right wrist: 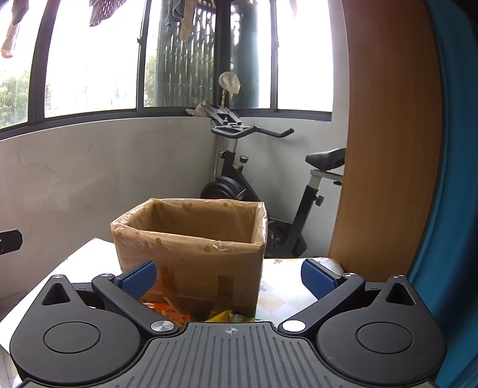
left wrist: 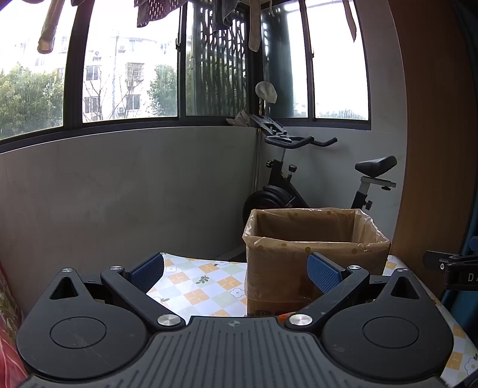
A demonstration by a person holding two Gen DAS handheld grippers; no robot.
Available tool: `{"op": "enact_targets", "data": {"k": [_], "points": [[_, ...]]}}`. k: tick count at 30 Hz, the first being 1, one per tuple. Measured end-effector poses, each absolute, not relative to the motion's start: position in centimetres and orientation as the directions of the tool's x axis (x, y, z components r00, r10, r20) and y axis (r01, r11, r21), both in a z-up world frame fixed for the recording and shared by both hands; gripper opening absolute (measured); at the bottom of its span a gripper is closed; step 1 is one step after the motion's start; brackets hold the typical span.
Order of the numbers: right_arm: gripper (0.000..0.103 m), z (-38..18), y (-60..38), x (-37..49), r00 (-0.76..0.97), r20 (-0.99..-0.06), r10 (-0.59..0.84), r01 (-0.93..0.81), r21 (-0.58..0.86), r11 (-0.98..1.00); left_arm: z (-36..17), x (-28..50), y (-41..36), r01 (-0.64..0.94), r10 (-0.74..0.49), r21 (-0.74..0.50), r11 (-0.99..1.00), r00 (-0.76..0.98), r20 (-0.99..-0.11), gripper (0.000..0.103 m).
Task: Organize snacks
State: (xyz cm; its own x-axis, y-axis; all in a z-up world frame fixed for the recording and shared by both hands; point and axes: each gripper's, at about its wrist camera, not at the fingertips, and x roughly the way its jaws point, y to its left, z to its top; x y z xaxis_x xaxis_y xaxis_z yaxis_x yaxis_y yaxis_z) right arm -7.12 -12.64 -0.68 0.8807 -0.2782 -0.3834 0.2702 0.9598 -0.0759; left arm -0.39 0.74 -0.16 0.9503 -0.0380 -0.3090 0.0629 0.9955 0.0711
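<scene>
The snacks (right wrist: 167, 310) lie on the table (right wrist: 286, 298) against the near foot of the lined box (right wrist: 191, 256). Both the right gripper (right wrist: 230, 277) and left gripper (left wrist: 236, 273) gape wide, holding nothing. Best to dip the right one low, pinch one packet, then lift clear of the rim.

Exercise bike (left wrist: 316, 179) below windows (left wrist: 128, 65), hanging laundry (left wrist: 143, 12) above.

box (right wrist: 191, 256) blocks table centre, its open top unobstructed
</scene>
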Motion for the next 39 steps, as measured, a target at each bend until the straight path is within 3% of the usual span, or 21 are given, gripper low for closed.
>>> {"op": "enact_targets", "data": {"k": [26, 35, 39], "points": [[0.103, -1.2, -13.0, -7.1, 0.881, -0.387, -0.272, 0.272, -0.055, 0.961, -0.8, -0.2, 0.6, 0.036, -0.014, 0.065, 0.997, 0.949, -0.315, 0.103], [0.103, -2.7, -15.0, -6.3, 0.917, -0.289, -0.274, 0.286, 0.002, 0.958, -2.4, 2.2, 2.2, -0.005, 0.022, 0.054, 0.999, 0.945, -0.328, 0.103], [0.103, -4.1, -16.0, -5.1, 0.923, -0.29, -0.252, 0.266, 0.009, 0.964, -3.7, 3.8, 3.7, -0.025, 0.022, -0.008, 1.0, 0.951, -0.307, 0.103]]}}
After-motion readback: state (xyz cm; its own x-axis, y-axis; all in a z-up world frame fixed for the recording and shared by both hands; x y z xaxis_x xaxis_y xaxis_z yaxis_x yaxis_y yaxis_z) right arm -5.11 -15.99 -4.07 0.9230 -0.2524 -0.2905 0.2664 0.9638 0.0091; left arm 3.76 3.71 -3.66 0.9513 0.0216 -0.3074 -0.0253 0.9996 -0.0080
